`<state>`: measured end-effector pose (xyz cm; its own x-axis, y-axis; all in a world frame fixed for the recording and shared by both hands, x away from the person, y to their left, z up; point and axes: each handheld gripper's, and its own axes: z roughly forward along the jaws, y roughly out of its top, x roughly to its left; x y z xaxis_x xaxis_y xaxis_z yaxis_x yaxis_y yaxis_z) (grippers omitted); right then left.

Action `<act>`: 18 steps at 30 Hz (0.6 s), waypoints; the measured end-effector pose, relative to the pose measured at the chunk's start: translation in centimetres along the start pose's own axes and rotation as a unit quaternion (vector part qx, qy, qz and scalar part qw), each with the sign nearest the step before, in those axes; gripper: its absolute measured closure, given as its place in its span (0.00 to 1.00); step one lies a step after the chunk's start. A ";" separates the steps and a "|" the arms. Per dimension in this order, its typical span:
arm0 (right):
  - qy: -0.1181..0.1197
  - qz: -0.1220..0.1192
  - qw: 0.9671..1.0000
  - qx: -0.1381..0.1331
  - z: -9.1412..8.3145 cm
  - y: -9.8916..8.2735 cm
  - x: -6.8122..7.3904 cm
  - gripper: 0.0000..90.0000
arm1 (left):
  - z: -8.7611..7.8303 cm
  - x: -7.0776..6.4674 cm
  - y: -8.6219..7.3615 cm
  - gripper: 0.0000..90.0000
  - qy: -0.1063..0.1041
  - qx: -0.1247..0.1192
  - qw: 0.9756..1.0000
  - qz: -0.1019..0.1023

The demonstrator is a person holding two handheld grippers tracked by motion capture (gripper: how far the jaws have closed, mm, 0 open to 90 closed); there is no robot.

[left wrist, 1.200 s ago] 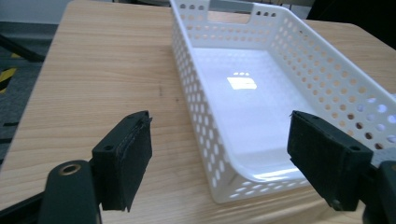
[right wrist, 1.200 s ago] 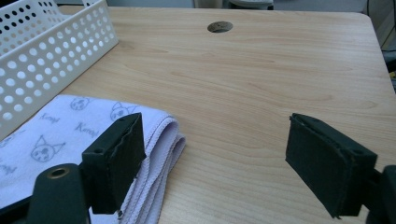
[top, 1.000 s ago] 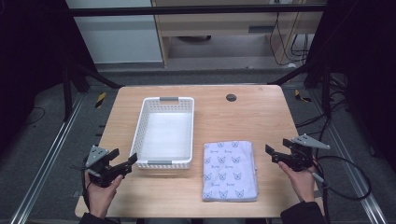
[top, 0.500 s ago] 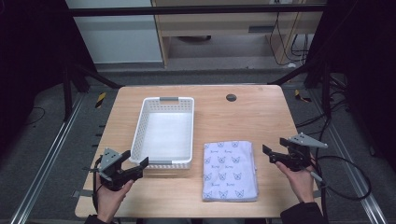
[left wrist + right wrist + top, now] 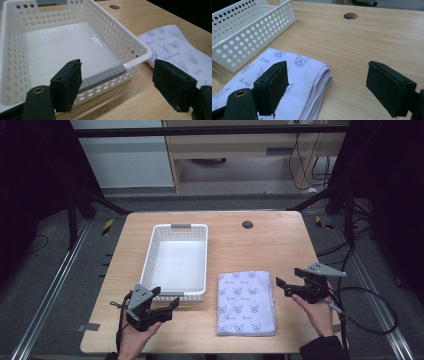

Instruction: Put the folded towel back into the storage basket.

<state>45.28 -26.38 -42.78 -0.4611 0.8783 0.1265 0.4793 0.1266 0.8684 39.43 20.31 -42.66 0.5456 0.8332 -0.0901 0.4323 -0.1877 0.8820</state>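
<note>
Left gripper [image 5: 167,307] gaping empty at basket's [image 5: 150,265] 6 o'clock; right gripper [image 5: 284,287] gaping empty at towel's [image 5: 246,302] 3 o'clock.

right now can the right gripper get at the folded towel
Probably yes: the right gripper is open beside the towel, its folded edge just ahead of the jaws, nothing lying between them.

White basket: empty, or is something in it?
Empty. The white basket shows a bare floor from above and in the left gripper view.
</note>
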 end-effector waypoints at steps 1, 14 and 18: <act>0.000 0.000 1.000 0.000 0.0 0.0 0.0 0.20 | 0.0 0.0 0.0 0.25 0.000 0.000 1.000 0.000; 0.028 0.000 1.000 0.013 0.2 0.2 0.1 0.17 | 1.7 -3.1 -0.9 0.26 -0.038 0.034 0.999 0.018; 0.033 -0.011 0.999 0.013 0.4 0.2 0.6 0.19 | 2.3 -4.0 -1.2 0.26 -0.044 0.041 0.998 0.017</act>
<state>45.42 -25.67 -42.71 -0.5198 0.8426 0.1407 0.4871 0.1571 0.8591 38.33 16.04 -44.45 0.6213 0.7766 -0.1039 0.4670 -0.2605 0.8450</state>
